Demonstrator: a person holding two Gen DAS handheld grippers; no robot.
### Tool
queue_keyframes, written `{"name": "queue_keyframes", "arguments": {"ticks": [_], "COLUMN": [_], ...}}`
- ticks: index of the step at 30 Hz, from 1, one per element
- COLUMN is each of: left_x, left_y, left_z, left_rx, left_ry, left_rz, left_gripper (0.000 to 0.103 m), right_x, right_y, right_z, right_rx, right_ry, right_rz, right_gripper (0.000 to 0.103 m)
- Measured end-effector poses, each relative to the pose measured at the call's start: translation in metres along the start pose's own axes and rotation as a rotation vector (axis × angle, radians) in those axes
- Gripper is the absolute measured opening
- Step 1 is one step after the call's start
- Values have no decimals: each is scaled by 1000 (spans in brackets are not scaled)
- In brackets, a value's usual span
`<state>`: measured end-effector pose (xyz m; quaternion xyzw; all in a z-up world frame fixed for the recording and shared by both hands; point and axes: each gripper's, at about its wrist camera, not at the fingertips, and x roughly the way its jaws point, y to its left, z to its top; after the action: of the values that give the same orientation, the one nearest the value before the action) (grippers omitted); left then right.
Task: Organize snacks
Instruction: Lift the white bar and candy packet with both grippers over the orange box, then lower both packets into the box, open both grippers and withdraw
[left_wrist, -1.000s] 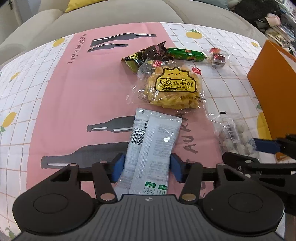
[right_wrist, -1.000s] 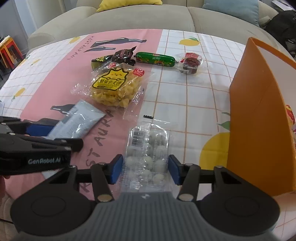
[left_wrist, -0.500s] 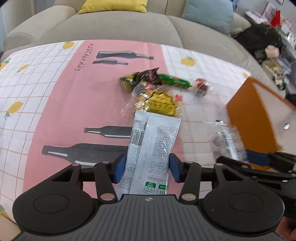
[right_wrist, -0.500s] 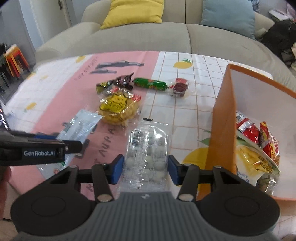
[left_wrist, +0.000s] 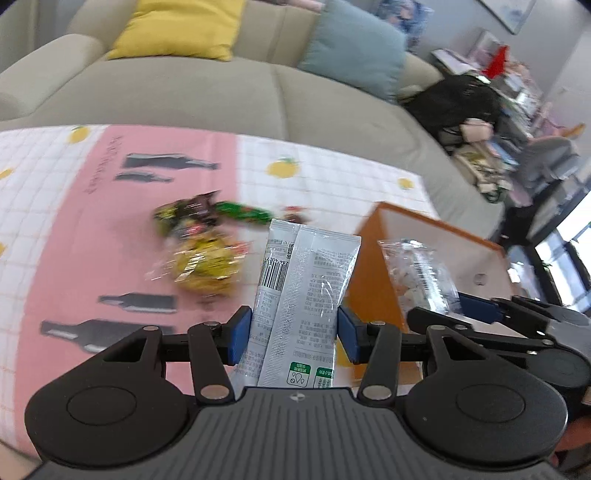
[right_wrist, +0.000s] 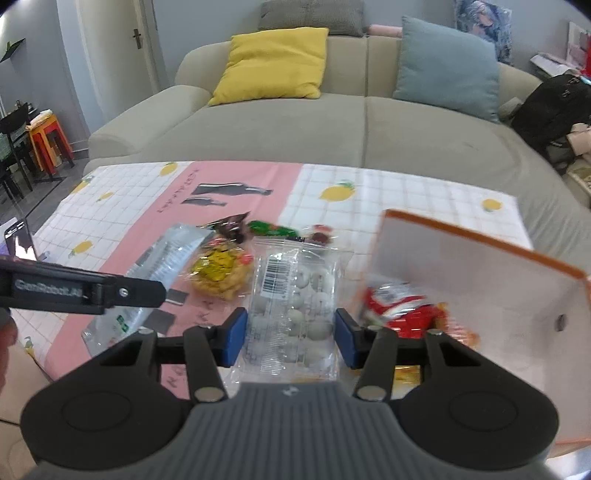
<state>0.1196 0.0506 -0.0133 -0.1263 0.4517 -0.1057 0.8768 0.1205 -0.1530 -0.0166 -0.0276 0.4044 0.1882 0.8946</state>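
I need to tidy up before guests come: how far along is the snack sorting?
Done: red packets already lie in the orange box. In hand: the left claw grips a grey sachet, the right claw a clear bag of white balls, both off the table. Left: the yellow biscuit bag, dark wrapper, green sausage and small red candy.

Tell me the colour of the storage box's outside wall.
Orange outside, white inside; the storage box shows its outer wall best in the left wrist view.
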Motion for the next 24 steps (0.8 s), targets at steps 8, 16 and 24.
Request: {"name": "queue_keyframes", "arguments": {"ticks": [8, 16, 24], "left_x": [24, 70, 125], "left_y": [-71, -130, -163], "left_z": [19, 35, 42], "left_rx": [110, 203, 257], "left_ry": [40, 131, 251], "left_rz": [-122, -201, -200], "left_gripper": [56, 56, 56], "right_x": [-33, -41, -14], "right_y": [-57, -112, -153], "right_z": [1, -6, -8], "right_rx": [-19, -18, 10], "right_ry": [-6, 36, 119], "right_rz": [-100, -208, -240], "right_gripper": [50, 50, 50]}}
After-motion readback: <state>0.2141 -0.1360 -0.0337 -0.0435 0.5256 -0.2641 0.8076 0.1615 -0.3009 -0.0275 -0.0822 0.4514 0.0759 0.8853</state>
